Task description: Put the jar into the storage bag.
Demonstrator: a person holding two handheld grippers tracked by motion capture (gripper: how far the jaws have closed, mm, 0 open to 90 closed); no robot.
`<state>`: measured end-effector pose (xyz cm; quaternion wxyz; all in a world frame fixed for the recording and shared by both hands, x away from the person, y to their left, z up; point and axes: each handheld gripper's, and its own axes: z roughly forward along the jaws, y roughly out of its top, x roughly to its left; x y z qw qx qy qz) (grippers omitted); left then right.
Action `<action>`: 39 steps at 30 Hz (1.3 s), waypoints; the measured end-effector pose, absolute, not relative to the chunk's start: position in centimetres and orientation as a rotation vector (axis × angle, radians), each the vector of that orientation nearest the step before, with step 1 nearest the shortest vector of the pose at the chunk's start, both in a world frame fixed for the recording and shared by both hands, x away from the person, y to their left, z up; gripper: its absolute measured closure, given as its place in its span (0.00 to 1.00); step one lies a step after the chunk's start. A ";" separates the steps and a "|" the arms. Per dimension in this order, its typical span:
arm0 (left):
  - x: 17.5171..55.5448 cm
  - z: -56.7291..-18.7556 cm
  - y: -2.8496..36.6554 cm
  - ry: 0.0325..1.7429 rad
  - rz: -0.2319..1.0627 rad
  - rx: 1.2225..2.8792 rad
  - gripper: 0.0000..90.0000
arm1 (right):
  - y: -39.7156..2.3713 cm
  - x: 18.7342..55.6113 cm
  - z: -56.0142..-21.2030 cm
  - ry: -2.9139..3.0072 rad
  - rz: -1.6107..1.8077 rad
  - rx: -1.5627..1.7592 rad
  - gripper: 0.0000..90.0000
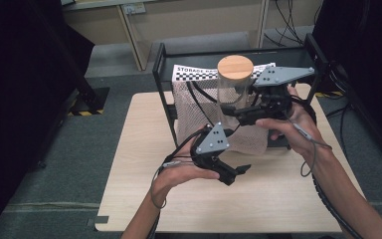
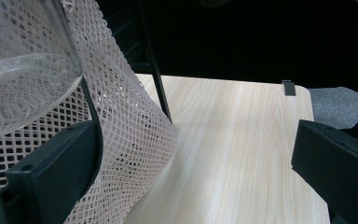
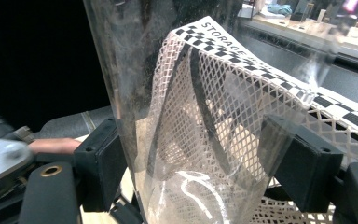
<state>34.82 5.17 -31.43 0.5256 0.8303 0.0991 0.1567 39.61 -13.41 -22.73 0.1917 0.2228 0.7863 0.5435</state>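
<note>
A tall clear glass jar [image 1: 231, 92] with a round wooden lid [image 1: 235, 66] is held upright in the air, in front of the mesh basket [image 1: 197, 117]. My right gripper [image 1: 230, 112] is shut on the jar's lower body. In the right gripper view the jar [image 3: 182, 93] stands between both pads [image 3: 101, 161]. My left gripper [image 1: 235, 174] hovers low over the table, below the jar. It is open, with nothing between its jaws. The left gripper view has the jar's base [image 2: 23, 88] at the top left, above my left gripper [image 2: 196, 140].
The pale mesh basket [image 2: 130, 135] hangs from a black metal rack [image 1: 160, 74] with a checkered STORAGE label [image 1: 194, 71]. The rack stands at the back of the light wooden table [image 1: 139, 164]. Grey carpet and dark furniture lie around the table.
</note>
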 end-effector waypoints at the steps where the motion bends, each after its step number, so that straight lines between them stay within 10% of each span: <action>1: 34.8 -31.4 5.2 0.237 0.375 1.986 0.01 | -13.3 39.7 -22.8 2.210 1.524 0.629 0.28; 39: 34.8 -31.3 5.0 0.236 0.375 1.986 0.00 | -12.3 41.0 -27.4 2.232 1.550 0.664 0.28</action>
